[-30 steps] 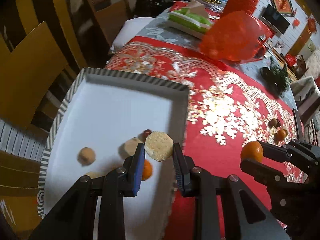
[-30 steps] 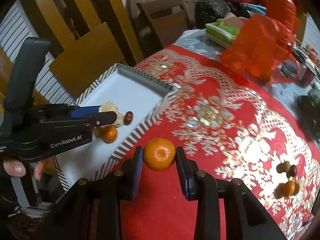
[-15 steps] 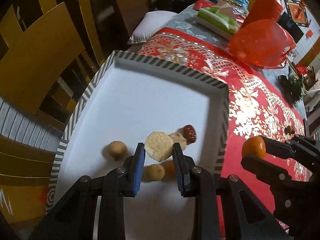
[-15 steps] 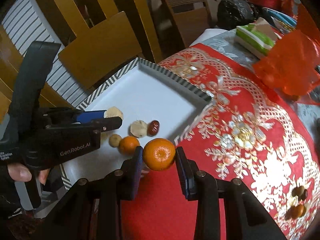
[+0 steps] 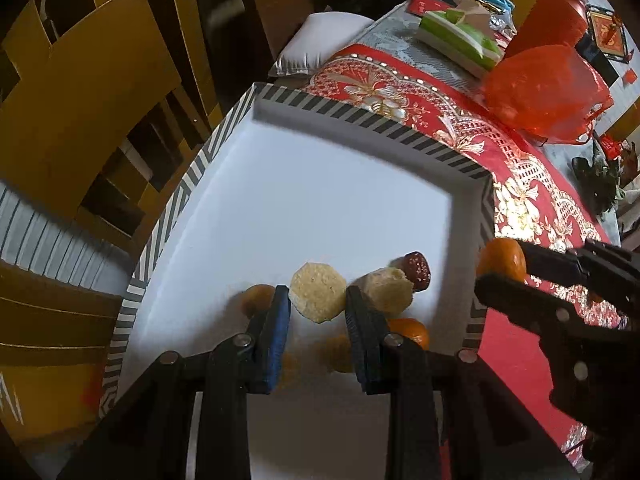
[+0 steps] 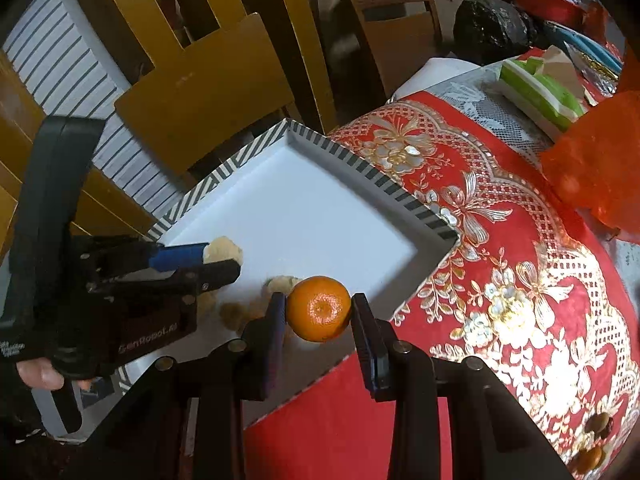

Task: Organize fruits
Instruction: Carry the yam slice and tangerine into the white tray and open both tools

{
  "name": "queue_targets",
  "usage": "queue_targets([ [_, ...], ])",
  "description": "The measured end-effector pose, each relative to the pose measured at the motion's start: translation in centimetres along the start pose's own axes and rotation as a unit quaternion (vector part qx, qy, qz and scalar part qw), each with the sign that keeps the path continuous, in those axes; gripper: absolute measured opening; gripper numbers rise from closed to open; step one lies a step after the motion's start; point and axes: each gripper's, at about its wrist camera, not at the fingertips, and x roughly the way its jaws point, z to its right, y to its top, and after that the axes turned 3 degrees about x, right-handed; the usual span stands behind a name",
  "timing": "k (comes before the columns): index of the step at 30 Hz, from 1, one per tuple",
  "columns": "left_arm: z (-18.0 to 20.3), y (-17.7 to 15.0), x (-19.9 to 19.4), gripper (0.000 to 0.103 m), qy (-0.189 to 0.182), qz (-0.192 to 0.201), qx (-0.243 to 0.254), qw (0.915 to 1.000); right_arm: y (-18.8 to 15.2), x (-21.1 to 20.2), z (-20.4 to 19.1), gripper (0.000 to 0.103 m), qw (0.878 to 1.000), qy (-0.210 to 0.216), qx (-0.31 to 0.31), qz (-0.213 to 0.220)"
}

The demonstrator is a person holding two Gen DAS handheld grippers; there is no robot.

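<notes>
Dim indoor light; fisheye-bent, dark edges; fruit perhaps motion-blurred.

Ahead of your fingers, left: yellow chair (image 6: 208, 92)
Ahead, right: orange plastic bag (image 5: 544, 92), green tissue pack (image 5: 460, 38)

Two grippers (image 5: 318, 316) (image 6: 319, 320) show, and one white tray (image 5: 360, 116). Two mandarins (image 6: 319, 308) (image 5: 410, 330) are clear, plus two pale peeled chunks (image 5: 318, 298) (image 5: 388, 290) and one red date (image 5: 417, 267).
</notes>
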Motion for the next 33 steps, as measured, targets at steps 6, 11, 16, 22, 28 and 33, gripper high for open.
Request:
queue_targets([
  [6,-0.5,0.1,0.7,0.027,0.0,-0.007,-0.005,1.0,1.1,1.8,0.3,0.036,1.0,0.001,0.002,-0.011],
  [11,-0.5,0.6,0.9,0.027,0.0,-0.005,-0.006,1.0,2.3,3.6,0.7,0.036,1.0,0.002,0.001,-0.022],
  [16,-0.5,1.0,1.3,0.027,-0.006,-0.007,-0.009,0.9999,3.1,5.6,1.1,0.036,0.999,0.001,0.001,-0.039],
  [22,-0.7,1.3,1.9,0.027,-0.011,-0.013,-0.013,0.9998,3.3,7.3,1.1,0.036,0.999,0.005,0.007,-0.049],
  [28,-0.8,1.4,2.4,0.027,-0.011,-0.019,-0.017,0.9996,3.4,7.2,0.8,0.041,0.999,0.011,0.01,-0.04],
  [33,-0.7,1.4,2.3,0.035,-0.009,-0.017,-0.018,0.9996,3.1,6.5,1.0,0.044,0.999,0.005,0.012,-0.035],
])
